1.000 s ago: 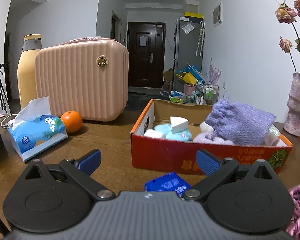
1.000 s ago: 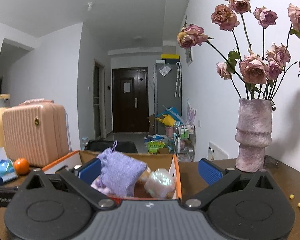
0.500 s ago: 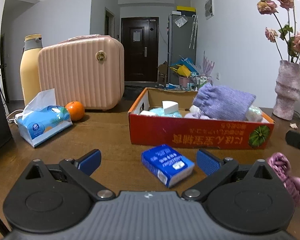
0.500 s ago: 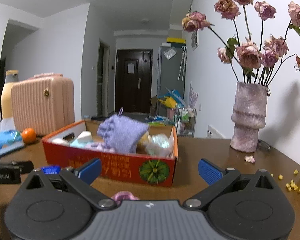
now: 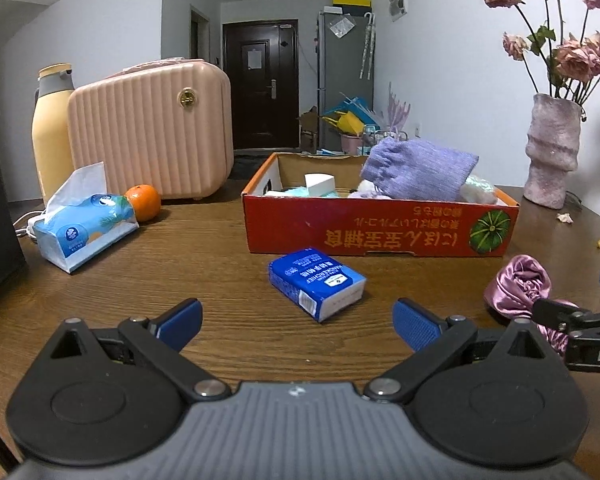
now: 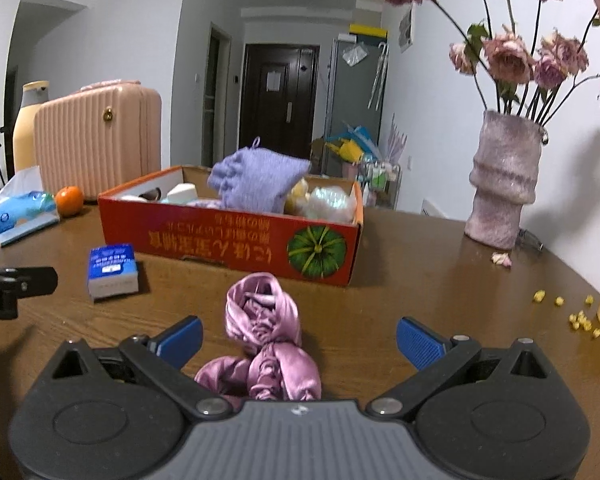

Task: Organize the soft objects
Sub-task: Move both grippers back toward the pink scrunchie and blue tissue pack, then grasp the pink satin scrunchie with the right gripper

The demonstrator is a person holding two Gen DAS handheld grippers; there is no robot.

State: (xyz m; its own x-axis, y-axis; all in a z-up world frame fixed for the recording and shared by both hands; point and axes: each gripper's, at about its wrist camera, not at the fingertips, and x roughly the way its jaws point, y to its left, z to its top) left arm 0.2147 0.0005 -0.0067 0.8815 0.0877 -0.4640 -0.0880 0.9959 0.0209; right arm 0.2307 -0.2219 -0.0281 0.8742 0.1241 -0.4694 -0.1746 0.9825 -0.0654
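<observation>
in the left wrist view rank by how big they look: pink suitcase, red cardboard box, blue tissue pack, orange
1. red cardboard box, widest in frame
2. pink suitcase, close to the box in area and farther back, so their true order is unsure
3. blue tissue pack, nearest the camera, which flatters it
4. orange

On the desk [image 5: 204, 256] we see the box [image 5: 380, 228] in the middle, with a knitted cloth [image 5: 418, 168] lying in it. Before the box lie a tissue packet [image 5: 316, 282] and, to its right, a scrunchie [image 6: 266, 320]. The vase [image 6: 502, 180] stands right of the box; left of it sit an orange [image 5: 143, 202] and a tissue pack [image 5: 82, 228], the case [image 5: 152, 128] and a bottle [image 5: 52, 132] behind them.
</observation>
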